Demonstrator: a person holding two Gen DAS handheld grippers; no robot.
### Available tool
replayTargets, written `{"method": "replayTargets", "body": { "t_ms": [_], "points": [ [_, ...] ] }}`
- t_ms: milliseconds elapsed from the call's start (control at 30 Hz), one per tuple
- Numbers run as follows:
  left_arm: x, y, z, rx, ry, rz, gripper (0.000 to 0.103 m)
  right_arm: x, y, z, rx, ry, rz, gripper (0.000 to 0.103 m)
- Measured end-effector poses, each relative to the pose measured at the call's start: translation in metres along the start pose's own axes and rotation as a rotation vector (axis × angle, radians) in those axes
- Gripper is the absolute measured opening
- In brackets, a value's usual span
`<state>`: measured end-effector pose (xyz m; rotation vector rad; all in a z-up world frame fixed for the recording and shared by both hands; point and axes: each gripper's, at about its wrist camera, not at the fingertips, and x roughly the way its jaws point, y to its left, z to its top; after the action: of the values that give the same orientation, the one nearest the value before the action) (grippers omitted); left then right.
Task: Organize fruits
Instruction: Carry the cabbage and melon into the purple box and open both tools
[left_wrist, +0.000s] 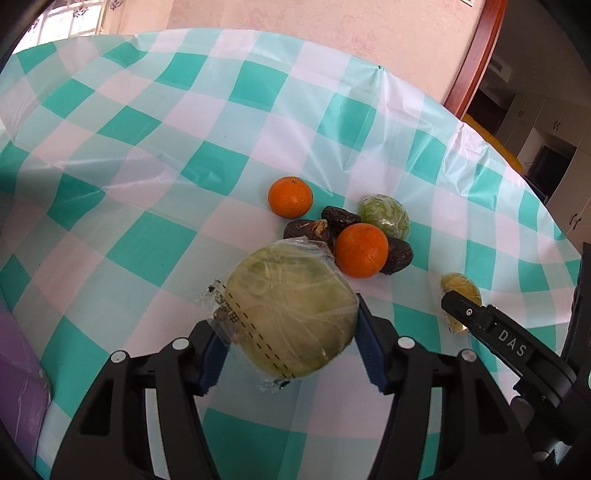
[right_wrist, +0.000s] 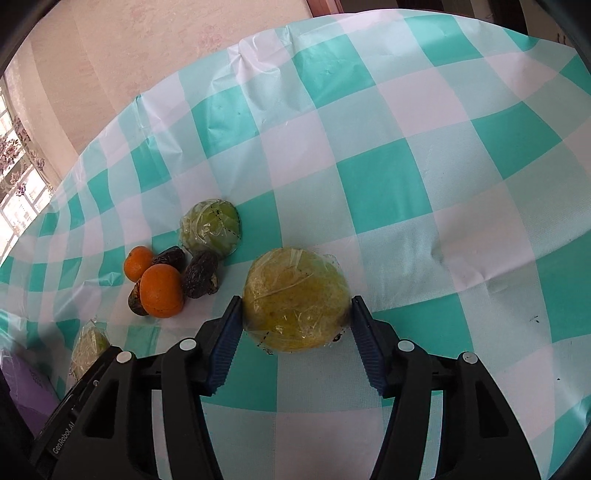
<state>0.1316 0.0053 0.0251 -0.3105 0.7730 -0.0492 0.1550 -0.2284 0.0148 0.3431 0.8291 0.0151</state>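
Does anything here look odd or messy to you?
Nothing is spilled or damaged. The tablecloth is creased, and the oranges, dark dried fruits and one wrapped green fruit sit jumbled together, touching.

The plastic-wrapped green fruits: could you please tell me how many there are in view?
3. One sits in the left gripper, wrapped fruit; one in the right gripper, wrapped fruit; one lies on the cloth behind the dates, wrapped fruit. None seems hidden.

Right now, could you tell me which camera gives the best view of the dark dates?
The left wrist view: three dates show around the near orange. In the right wrist view that orange half hides one date.
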Motion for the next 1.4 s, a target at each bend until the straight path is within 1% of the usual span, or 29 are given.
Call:
{"method": "replayTargets", "body": {
  "t_ms": [67, 167, 300, 467, 567, 833, 900, 1000, 1133, 1267, 1333, 1400],
  "points": [
    [-0.01, 0.006, -0.01, -0.017, -0.01, -0.01, 0.061, -0.004, 0.014, -0.014, -0.006, 0.0, 0.014, 0.057],
    [-0.026, 0.013, -0.029, -0.036, -0.006, -0.017, 0.061, -0.009, 0.025, -0.028, -0.013, 0.005, 0.041, 0.057],
    [-0.049, 0.021, -0.049, -0.016, -0.004, -0.007, 0.061, -0.019, 0.034, -0.044, -0.037, 0.017, 0.072, 0.057],
    [-0.067, 0.027, -0.07, 0.0, 0.018, -0.001, 0.061, -0.028, 0.046, -0.063, -0.074, 0.035, 0.102, 0.057],
    [-0.074, 0.033, -0.081, -0.01, 0.05, -0.009, 0.061, -0.036, 0.049, -0.073, -0.094, 0.046, 0.121, 0.057],
    [-0.11, 0.042, -0.113, 0.006, 0.054, -0.039, 0.061, -0.056, 0.054, -0.1, -0.125, 0.072, 0.159, 0.057],
    [-0.12, 0.045, -0.12, 0.005, 0.036, -0.049, 0.061, -0.064, 0.055, -0.106, -0.129, 0.051, 0.161, 0.058],
    [-0.133, 0.049, -0.124, 0.007, -0.012, -0.057, 0.061, -0.074, 0.057, -0.114, -0.138, 0.03, 0.155, 0.057],
    [-0.144, 0.054, -0.126, -0.007, -0.054, -0.092, 0.061, -0.083, 0.058, -0.123, -0.136, 0.012, 0.152, 0.058],
    [-0.158, 0.061, -0.129, -0.032, -0.108, -0.114, 0.061, -0.099, 0.064, -0.132, -0.161, -0.052, 0.158, 0.058],
    [-0.166, 0.066, -0.132, -0.042, -0.136, -0.11, 0.061, -0.107, 0.069, -0.137, -0.186, -0.086, 0.157, 0.058],
    [-0.179, 0.068, -0.137, -0.018, -0.178, -0.08, 0.061, -0.114, 0.074, -0.141, -0.203, -0.114, 0.171, 0.058]
  ]
}}
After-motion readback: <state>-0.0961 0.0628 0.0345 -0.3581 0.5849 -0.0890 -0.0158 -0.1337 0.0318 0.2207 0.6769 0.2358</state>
